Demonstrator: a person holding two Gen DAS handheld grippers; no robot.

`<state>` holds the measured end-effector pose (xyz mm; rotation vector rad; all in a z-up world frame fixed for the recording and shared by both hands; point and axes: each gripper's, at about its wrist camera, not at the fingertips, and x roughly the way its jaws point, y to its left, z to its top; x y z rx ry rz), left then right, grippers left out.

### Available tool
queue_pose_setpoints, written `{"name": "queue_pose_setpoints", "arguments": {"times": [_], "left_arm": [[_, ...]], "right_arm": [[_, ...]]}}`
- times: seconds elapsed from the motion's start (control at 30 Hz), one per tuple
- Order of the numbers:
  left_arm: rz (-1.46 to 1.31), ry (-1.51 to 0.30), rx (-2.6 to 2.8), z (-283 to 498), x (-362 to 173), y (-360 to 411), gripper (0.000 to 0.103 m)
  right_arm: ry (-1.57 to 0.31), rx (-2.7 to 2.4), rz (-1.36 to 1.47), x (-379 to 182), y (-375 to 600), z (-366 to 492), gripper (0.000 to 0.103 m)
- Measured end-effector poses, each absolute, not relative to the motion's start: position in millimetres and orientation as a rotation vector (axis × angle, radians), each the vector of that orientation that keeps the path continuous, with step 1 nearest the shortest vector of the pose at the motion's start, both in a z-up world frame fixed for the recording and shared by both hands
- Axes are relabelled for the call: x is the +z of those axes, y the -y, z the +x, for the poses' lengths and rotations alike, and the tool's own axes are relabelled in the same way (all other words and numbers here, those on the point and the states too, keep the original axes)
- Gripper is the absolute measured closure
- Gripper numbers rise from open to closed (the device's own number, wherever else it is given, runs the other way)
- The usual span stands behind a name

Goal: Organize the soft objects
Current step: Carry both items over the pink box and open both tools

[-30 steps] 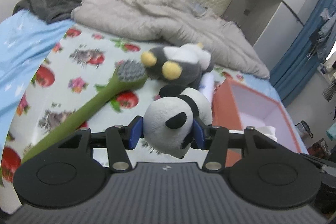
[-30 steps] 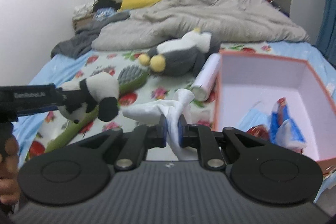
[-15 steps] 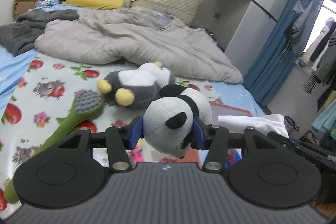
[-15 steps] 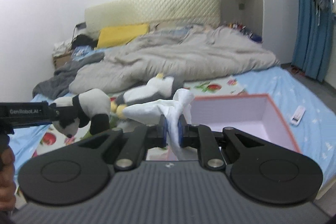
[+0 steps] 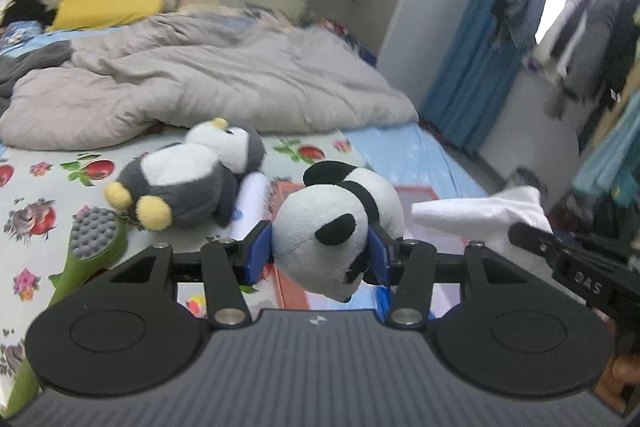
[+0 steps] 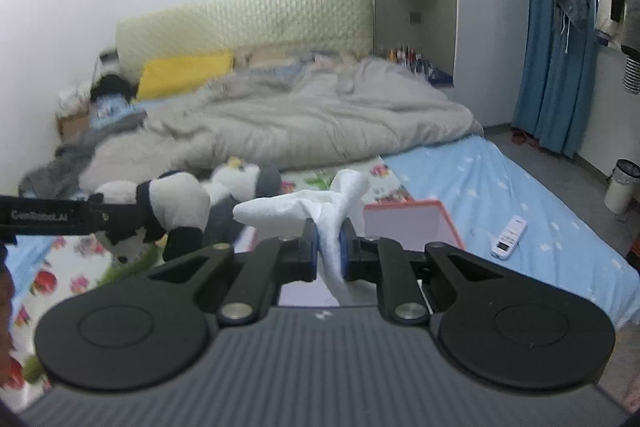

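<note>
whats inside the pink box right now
Only bare pale inner wall of the pink box shows. Its floor is hidden behind the right gripper and white cloth.

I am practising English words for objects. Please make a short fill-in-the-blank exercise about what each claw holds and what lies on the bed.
1. The left claw grips a plush ____.
2. The right claw pinches a white ____.
3. The plush penguin lies on the ____.

Missing words: panda; cloth; bed
</note>
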<state>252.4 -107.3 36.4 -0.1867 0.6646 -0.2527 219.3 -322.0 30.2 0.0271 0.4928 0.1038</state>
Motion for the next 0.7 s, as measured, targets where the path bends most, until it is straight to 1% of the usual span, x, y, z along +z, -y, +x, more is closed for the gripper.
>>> {"name": "queue_pose_setpoints", "arguments": {"times": [0.27,0.53,0.7], "left_arm": [[-0.117,-0.803,-0.301,289,10,144,0.046],[-0.036,-0.913,-0.314,315,-19,182,0.046],[0.009,-0.954,-0.331,317,-30,201,0.046]], "right_arm": [[-0.625,0.044,-0.071,19,339,244,0.088],[-0.811,0.074,0.027,-4,365,255,0.087],[-0.889,0.061,-0.019,-19,372,264,0.087]]}}
